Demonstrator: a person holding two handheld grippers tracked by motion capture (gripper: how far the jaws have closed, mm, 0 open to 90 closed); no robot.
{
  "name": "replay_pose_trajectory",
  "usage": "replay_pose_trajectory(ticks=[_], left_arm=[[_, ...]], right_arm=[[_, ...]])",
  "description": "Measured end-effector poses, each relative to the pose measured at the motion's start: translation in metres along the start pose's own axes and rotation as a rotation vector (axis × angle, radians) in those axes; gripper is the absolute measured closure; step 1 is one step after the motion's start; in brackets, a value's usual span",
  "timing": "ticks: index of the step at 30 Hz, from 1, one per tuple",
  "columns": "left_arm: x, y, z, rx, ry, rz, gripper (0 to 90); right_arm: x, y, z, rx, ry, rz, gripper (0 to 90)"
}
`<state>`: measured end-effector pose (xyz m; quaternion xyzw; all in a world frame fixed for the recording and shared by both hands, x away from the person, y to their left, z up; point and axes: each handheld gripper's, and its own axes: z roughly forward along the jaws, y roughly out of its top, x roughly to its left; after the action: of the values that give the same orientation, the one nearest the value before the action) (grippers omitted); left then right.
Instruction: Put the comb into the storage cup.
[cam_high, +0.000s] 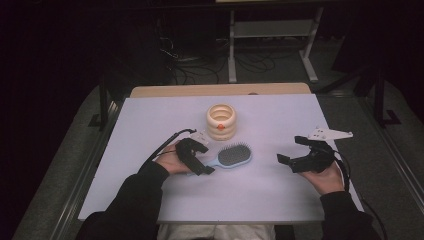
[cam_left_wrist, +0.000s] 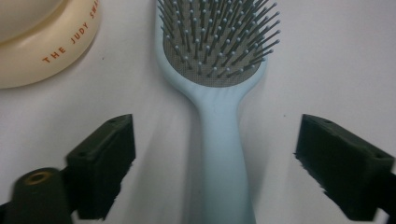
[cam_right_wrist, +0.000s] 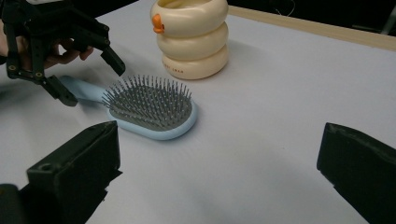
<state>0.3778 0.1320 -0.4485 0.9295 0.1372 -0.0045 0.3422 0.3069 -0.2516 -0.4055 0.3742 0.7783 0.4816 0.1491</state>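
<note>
A light blue hairbrush (cam_high: 231, 156) lies bristles up in the middle of the white table top (cam_high: 280, 200), its handle pointing left. My left gripper (cam_high: 205, 159) is low over that handle. In the left gripper view the handle (cam_left_wrist: 219, 149) runs up between the two black jaws of the left gripper (cam_left_wrist: 217, 168), with a clear gap on each side. From the right gripper view the left gripper (cam_right_wrist: 93, 83) straddles the handle end of the hairbrush (cam_right_wrist: 152, 109). My right gripper (cam_high: 291, 149) rests at the right of the table, open and holding nothing (cam_right_wrist: 219, 172).
A cream container (cam_high: 221, 121) made of stacked rings, with a small orange mark, stands just behind the brush (cam_right_wrist: 191, 37) (cam_left_wrist: 42, 42). A wooden edge (cam_high: 220, 90) runs along the back of the table. Beyond it are dark floor, cables and a white frame.
</note>
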Motion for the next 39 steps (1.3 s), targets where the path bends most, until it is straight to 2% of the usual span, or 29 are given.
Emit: replay_pose_trajectory(ticks=[5, 11, 15, 17, 27, 36, 39], left_arm=[[0.001, 0.004, 0.005, 0.012, -0.01, 0.005, 22.3], [-0.003, 0.007, 0.009, 0.035, 0.003, 0.043, 31.0], [-0.002, 0.008, 0.011, 0.046, 0.012, 0.042, 36.6], [-0.002, 0.008, 0.011, 0.051, 0.018, 0.056, 41.1], [-0.001, 0.007, 0.013, 0.051, 0.017, 0.065, 53.7], [0.002, 0.007, 0.012, 0.066, 0.007, 0.074, 69.2], [0.001, 0.008, 0.012, 0.07, 0.013, 0.081, 69.5]], right_arm=[[0.0, 0.0, 0.001, 0.007, 0.002, 0.0, 0.0], [0.0, 0.0, 0.001, 0.006, 0.004, 0.0, 0.0], [0.0, 0.0, 0.001, 0.008, 0.005, -0.003, 0.0], [0.0, 0.0, 0.001, 0.007, 0.005, -0.003, 0.0], [0.0, 0.0, 0.001, 0.006, 0.013, -0.004, 0.0], [0.0, 0.0, 0.001, 0.007, 0.013, -0.004, 0.0], [0.0, 0.0, 0.001, 0.007, 0.012, -0.004, 0.0]])
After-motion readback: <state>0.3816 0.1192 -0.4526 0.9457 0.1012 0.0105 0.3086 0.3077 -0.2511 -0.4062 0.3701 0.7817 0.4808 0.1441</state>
